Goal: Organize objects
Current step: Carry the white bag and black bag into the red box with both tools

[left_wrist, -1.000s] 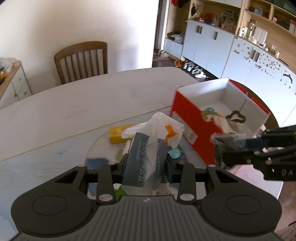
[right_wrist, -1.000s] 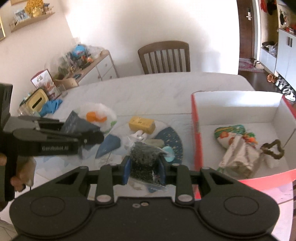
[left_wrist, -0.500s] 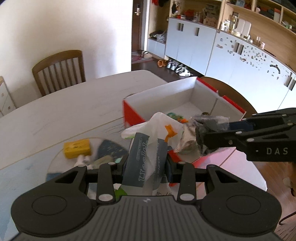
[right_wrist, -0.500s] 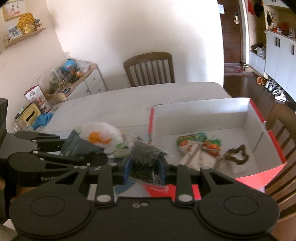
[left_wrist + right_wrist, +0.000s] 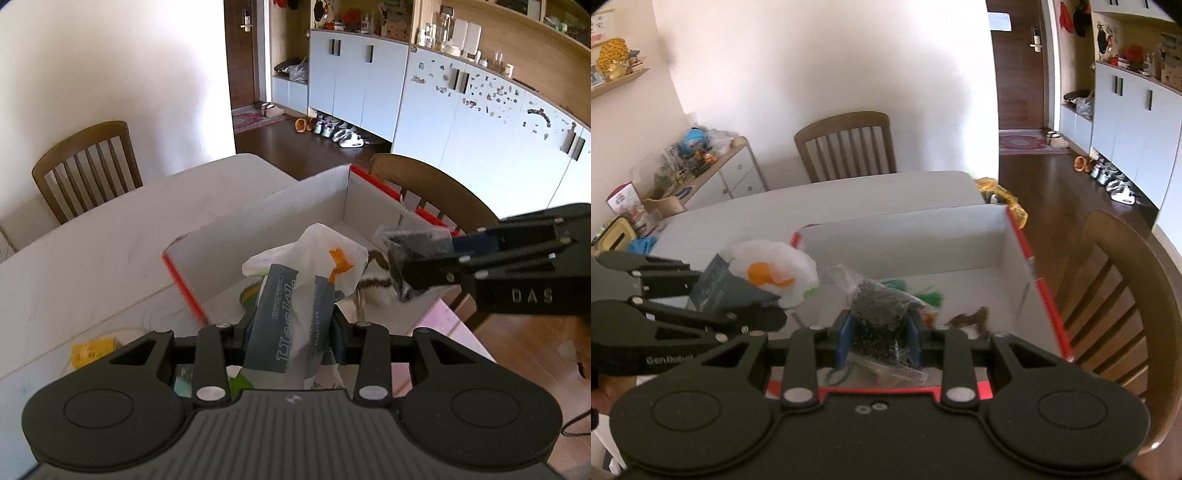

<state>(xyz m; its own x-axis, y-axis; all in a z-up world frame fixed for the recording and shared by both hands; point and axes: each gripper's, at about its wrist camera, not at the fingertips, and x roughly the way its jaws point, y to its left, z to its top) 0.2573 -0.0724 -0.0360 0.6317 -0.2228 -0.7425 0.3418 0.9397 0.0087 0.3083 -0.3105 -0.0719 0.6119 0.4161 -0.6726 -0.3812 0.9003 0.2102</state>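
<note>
My left gripper (image 5: 293, 328) is shut on a grey tissue packet wrapped in a white plastic bag with an orange mark (image 5: 295, 295); it hangs over the left end of the red-and-white cardboard box (image 5: 258, 218). My right gripper (image 5: 880, 332) is shut on a clear bag of dark bits (image 5: 882, 314), held above the box (image 5: 923, 236) interior. In the left wrist view the right gripper (image 5: 402, 258) comes in from the right with its bag (image 5: 410, 236). The right wrist view shows the left gripper (image 5: 746, 299) at the left with the white bag (image 5: 775, 269).
The box holds a green-patterned pouch (image 5: 923, 291) and a brown scalloped piece (image 5: 975, 317). A yellow block (image 5: 90, 352) lies on the white table (image 5: 92, 254) left of the box. Wooden chairs (image 5: 849, 144) (image 5: 1123, 295) stand behind and right of the table. A cluttered sideboard (image 5: 701, 166) lines the left wall.
Both grippers have swept from over the table's loose items to above the box, each keeping its bag. The box now fills the middle of both views.
</note>
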